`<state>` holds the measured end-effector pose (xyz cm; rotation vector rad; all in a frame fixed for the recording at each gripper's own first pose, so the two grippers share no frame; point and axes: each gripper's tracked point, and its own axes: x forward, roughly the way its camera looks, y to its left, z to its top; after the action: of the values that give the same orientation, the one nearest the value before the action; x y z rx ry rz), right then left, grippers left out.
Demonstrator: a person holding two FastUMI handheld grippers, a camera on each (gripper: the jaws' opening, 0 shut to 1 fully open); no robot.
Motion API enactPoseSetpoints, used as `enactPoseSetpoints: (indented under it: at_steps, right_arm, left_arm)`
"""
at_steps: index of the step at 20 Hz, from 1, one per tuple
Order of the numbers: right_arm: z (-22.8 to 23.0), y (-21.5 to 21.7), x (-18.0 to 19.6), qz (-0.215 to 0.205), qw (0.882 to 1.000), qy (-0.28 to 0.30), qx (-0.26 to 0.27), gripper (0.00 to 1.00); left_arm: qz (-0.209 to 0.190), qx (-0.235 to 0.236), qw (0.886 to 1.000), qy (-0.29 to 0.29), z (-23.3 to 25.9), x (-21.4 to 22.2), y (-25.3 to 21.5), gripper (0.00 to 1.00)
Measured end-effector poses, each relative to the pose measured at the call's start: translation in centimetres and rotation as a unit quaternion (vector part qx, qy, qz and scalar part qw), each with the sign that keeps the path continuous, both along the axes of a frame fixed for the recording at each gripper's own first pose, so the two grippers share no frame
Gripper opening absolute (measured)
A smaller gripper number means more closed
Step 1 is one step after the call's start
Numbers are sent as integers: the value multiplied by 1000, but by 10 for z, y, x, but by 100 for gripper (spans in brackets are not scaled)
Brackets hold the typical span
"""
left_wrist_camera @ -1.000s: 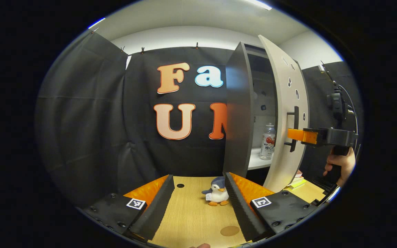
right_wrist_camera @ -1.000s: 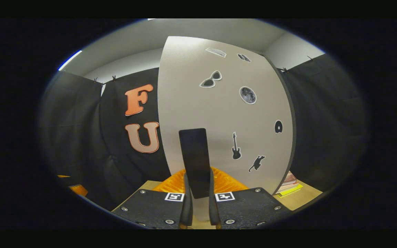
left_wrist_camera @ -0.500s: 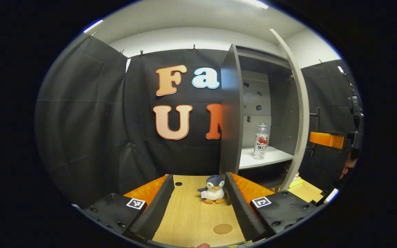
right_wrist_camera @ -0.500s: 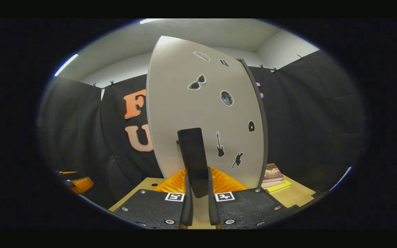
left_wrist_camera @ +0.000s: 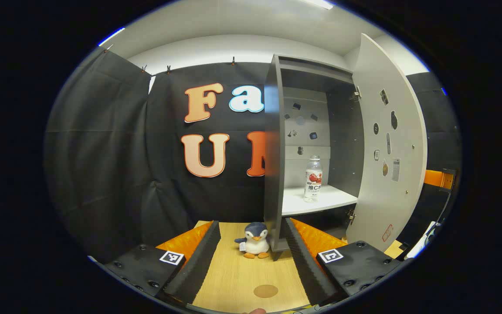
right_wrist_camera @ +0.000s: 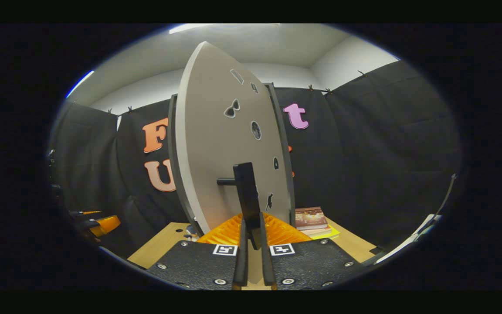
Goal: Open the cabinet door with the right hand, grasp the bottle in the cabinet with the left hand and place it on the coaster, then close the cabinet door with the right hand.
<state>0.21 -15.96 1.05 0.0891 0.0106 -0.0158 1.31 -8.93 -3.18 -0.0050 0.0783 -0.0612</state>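
Note:
The grey cabinet (left_wrist_camera: 273, 152) stands wide open, its door (left_wrist_camera: 390, 148) swung out to the right. A clear bottle (left_wrist_camera: 313, 179) with a red label stands upright on the white shelf (left_wrist_camera: 325, 203) inside. A round brown coaster (left_wrist_camera: 266, 291) lies on the wooden table, low between my left gripper's fingers. My left gripper (left_wrist_camera: 251, 261) is open, holds nothing, and sits well short of the cabinet. In the right gripper view, my right gripper (right_wrist_camera: 252, 231) is shut on the door's black handle (right_wrist_camera: 246, 187), with the door (right_wrist_camera: 220, 148) seen nearly edge-on.
A small penguin plush (left_wrist_camera: 253, 245) stands on the table by the cabinet's left front corner. Books (right_wrist_camera: 314, 218) are stacked on the table right of the door. The booth's black cloth closes in the back and both sides.
The door has swung much further open with my right gripper on its handle. The bottle and shelf now show fully. My left gripper view has shifted slightly right.

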Motion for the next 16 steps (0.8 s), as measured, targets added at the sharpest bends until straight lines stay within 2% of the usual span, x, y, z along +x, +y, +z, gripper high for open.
enactPoseSetpoints:
  at_steps: [2, 3, 7, 10, 13, 15, 16]
  right_arm:
    - [0, -10, -6, 4, 1000, 1, -1, 13]
    - [0, -14, -8, 7, 1000, 2, 4, 9]
    - [0, -35, -12, 6, 1000, 3, 12, 9]
    - [-1, -50, -13, -1, 1000, 3, 6, 17]
    - [-6, -73, -13, -4, 1000, 8, 12, 9]
    - [-6, -88, -12, -5, 1000, 5, 9, 7]
    - [-5, -95, -13, -3, 1000, 4, 6, 12]
  left_arm:
    - [-4, -2, 1000, 1, 0, -2, -12, 96]
    - [-5, -4, 1000, 1, 0, -2, -16, 96]
    - [-7, -8, 1000, 0, 3, -3, -33, 96]
    - [-8, -9, 1000, -4, 7, -5, -47, 96]
    - [-8, -11, 1000, 0, 5, -7, -61, 96]
    - [-7, -12, 1000, 4, 4, -8, -70, 96]
    - [-7, -12, 1000, 6, 3, -8, -74, 96]
